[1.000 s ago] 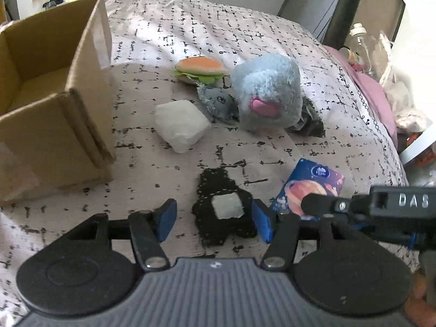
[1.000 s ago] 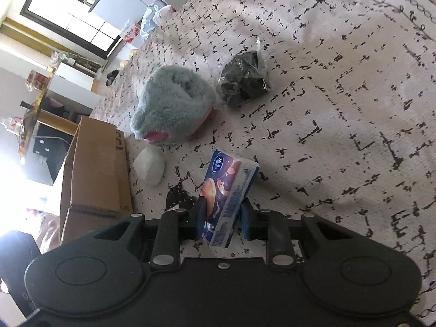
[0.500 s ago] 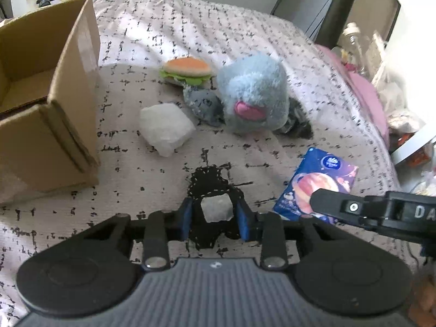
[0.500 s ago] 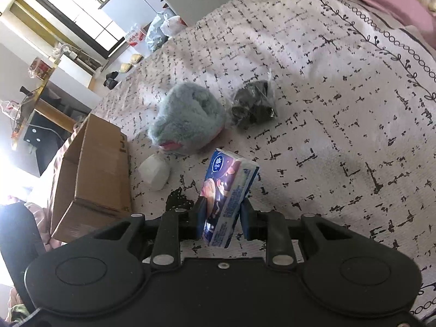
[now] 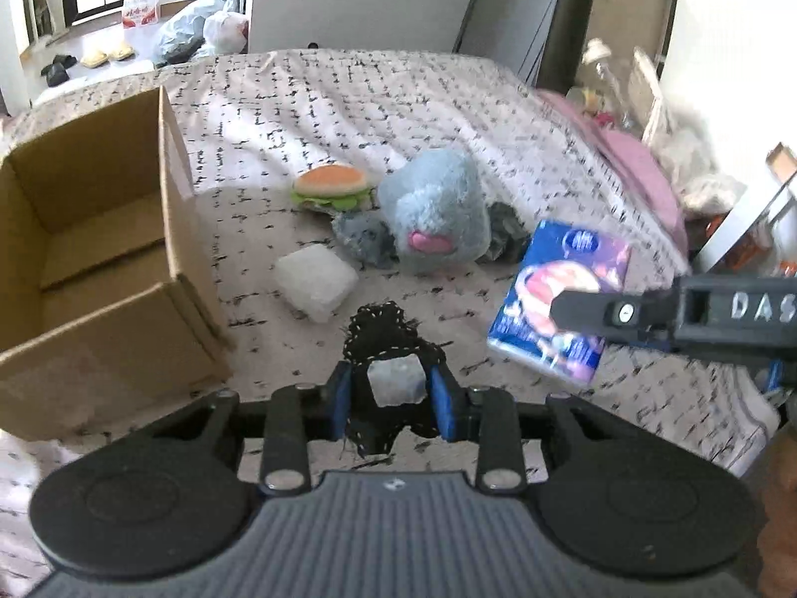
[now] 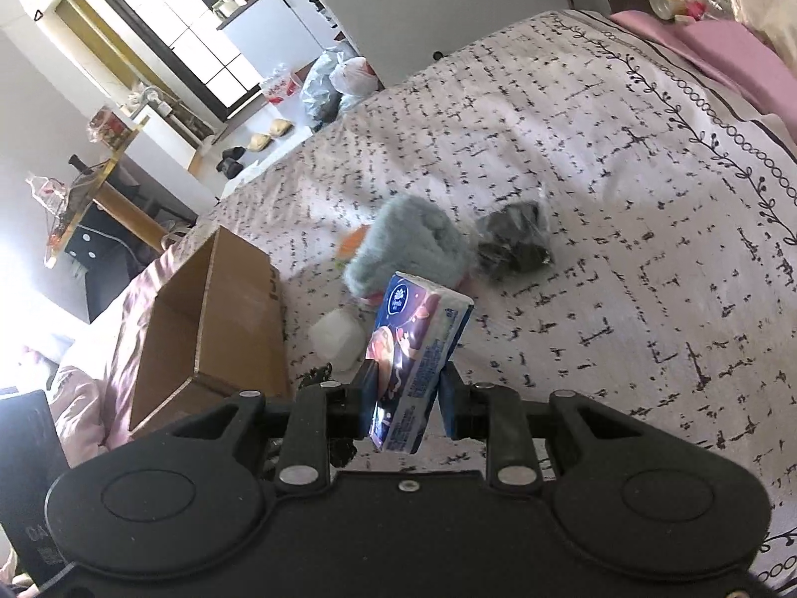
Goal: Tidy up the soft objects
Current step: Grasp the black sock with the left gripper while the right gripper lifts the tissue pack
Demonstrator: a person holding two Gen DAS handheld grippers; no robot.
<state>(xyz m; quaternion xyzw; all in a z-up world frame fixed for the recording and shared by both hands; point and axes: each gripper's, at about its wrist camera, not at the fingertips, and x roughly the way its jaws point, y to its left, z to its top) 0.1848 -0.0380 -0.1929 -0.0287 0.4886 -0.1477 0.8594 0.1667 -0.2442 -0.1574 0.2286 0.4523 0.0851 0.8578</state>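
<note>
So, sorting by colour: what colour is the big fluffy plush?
Pale blue-grey, with a pink patch, the fluffy plush shows best in the left wrist view.

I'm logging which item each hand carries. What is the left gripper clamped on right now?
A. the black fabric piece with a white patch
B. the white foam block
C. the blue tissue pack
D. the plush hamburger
A: the left gripper pinches the black fabric piece, while the tissue pack sits in the right gripper.

A pale pink bedspread (image 5: 448, 114) with black dashes carries a grey-blue plush toy (image 5: 433, 209), a brown box (image 5: 99, 229) and a white block (image 5: 316, 281).
</note>
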